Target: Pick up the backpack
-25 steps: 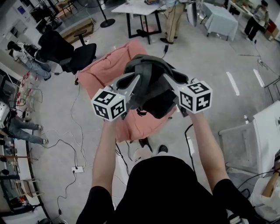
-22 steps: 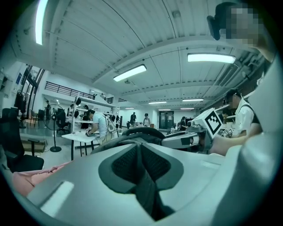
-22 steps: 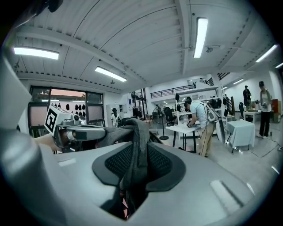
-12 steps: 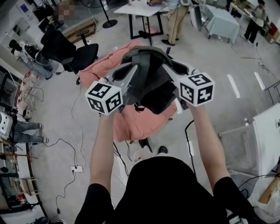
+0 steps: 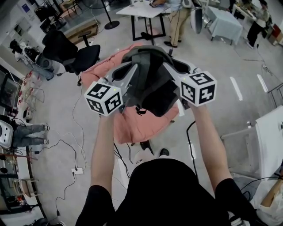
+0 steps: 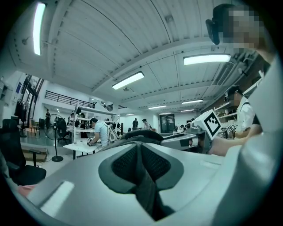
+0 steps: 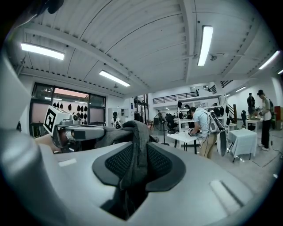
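The grey floor [image 5: 212,53] takes most of the room, with cables lying on it at 8 o'clock from the person. Straight ahead of the person, at 12 o'clock, stands a low piece covered with a pink cloth [image 5: 135,126]. Further at 12 o'clock is a white table [image 5: 140,9] with people beside it, and at 10 o'clock a black office chair [image 5: 73,53].

The backpack [image 5: 152,86], dark grey and black, hangs in front of the person, over the pink cloth, held between the two grippers. If its bottom is free of the cloth, I cannot tell.

The left gripper [image 5: 134,70] comes to the backpack from 8 o'clock and the right gripper [image 5: 171,67] from 4 o'clock. Both point almost level, and their marker cubes are near the person's hands.

In the left gripper view the fingers are pressed nearly together, and they pinch a thin dark strap [image 6: 145,185] that runs down between the black pads. In the right gripper view the fingers stand a little wider, and they clamp a thicker grey strap [image 7: 132,154] that rises up and folds over between them.
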{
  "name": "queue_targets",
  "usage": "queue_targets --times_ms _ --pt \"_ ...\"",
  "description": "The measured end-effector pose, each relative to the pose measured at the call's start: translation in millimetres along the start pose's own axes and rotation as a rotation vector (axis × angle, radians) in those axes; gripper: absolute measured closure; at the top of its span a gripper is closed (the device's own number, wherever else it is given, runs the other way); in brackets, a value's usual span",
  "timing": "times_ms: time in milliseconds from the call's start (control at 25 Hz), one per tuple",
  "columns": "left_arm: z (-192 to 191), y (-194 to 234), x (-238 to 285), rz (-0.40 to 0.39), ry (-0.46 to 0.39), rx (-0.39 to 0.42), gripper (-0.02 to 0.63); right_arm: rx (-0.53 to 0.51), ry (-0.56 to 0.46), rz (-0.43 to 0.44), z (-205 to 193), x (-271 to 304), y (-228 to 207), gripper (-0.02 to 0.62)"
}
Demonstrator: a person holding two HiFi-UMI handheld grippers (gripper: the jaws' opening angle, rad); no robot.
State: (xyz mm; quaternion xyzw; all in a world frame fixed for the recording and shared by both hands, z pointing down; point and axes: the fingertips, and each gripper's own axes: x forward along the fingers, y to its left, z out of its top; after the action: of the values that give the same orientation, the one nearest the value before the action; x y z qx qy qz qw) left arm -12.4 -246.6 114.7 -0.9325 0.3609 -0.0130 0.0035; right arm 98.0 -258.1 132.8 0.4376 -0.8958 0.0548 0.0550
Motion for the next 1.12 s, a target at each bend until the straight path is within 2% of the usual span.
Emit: queue_targets --times_ms 1120 --pt "-3.2 0.9 2.7 -0.007 0.017 -0.002 0.572 -0.027 0.013 -0.003 -3.8 1.2 -4.0 0.494"
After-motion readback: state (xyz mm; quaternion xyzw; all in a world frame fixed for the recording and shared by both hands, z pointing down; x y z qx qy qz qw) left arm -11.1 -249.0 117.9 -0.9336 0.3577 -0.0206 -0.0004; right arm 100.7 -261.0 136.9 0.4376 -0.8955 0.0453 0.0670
